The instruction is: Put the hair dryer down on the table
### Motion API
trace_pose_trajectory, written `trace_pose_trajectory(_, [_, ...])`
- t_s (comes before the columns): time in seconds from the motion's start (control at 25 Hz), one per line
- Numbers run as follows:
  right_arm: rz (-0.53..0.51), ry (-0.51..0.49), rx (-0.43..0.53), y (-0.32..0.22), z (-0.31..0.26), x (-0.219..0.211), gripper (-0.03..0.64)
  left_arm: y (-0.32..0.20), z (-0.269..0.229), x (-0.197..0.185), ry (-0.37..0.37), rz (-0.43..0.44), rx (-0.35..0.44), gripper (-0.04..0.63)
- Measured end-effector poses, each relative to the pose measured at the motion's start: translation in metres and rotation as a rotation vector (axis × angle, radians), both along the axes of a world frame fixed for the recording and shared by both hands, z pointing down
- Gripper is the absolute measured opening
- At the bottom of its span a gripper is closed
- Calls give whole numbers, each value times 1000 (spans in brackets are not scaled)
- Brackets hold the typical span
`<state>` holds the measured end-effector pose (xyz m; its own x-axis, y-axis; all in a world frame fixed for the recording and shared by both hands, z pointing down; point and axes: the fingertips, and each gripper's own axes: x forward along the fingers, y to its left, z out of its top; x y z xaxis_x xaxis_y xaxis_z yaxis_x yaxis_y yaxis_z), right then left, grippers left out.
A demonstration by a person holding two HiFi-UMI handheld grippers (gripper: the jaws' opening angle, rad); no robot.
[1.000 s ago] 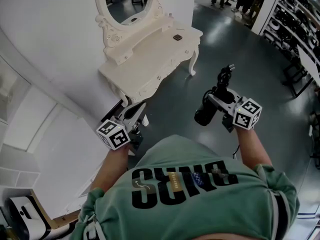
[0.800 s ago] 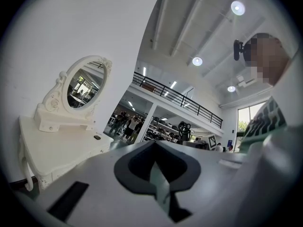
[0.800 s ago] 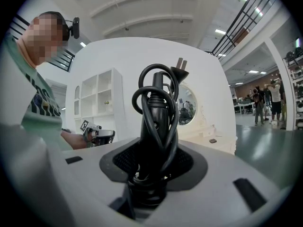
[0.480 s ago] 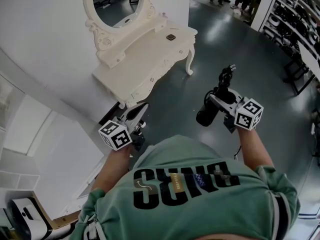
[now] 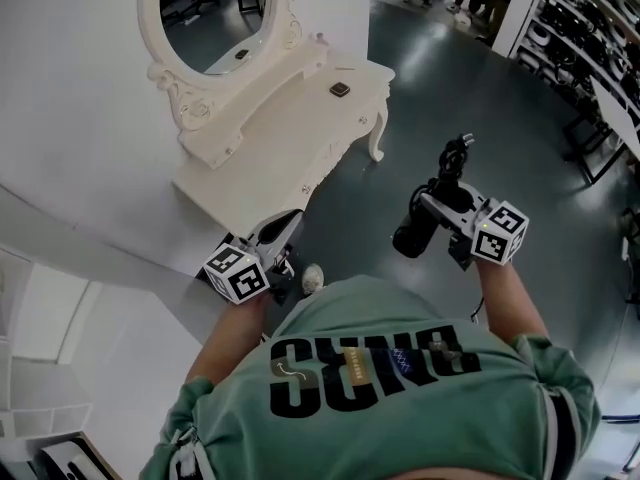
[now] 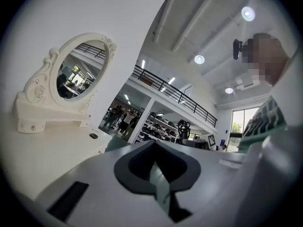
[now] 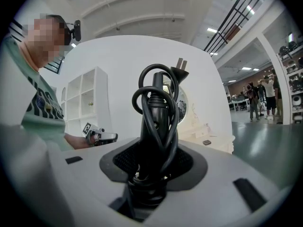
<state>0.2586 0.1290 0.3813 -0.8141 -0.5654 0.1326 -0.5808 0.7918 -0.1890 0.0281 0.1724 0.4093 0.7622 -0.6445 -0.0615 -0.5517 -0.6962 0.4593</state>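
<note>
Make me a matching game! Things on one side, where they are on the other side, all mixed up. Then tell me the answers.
Things:
1 hair dryer
2 oval mirror
3 small dark thing
4 left gripper

Places:
A lying flat on the white table
B between the jaws of the right gripper
C standing upright at the table's back edge
D by the table's near end, holding nothing

Pairs: 1-B, 2-C, 3-A, 4-D

Black hair dryer (image 5: 412, 234), cord-wrapped handle, in right tool (image 5: 440, 201), apart from white table (image 5: 268, 140)
</note>
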Motion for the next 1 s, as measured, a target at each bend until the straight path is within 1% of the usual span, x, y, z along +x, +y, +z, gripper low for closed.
trace_pose_trajectory(0.32, [80, -15, 35, -133, -18, -73, 152, -158, -9, -62, -25, 124, 20, 9])
trace_pose_trajectory(0.52, [124, -23, 39, -203, -26, -101, 152, -236, -12, -89, -25, 174, 10, 9])
trace_pose_trajectory(0.76, [136, -14, 11, -259, -21, -113, 152, -289, 0, -100, -23, 197, -23, 9])
trace_pose_trajectory(0.92, [110, -16, -5, -293, -14, -108, 152, -315, 10, -100, -26, 160, -49, 9])
trace_pose_trajectory(1.0, [93, -22, -10, -313, -11, -99, 152, -331, 14, -94, -32, 136, -54, 11])
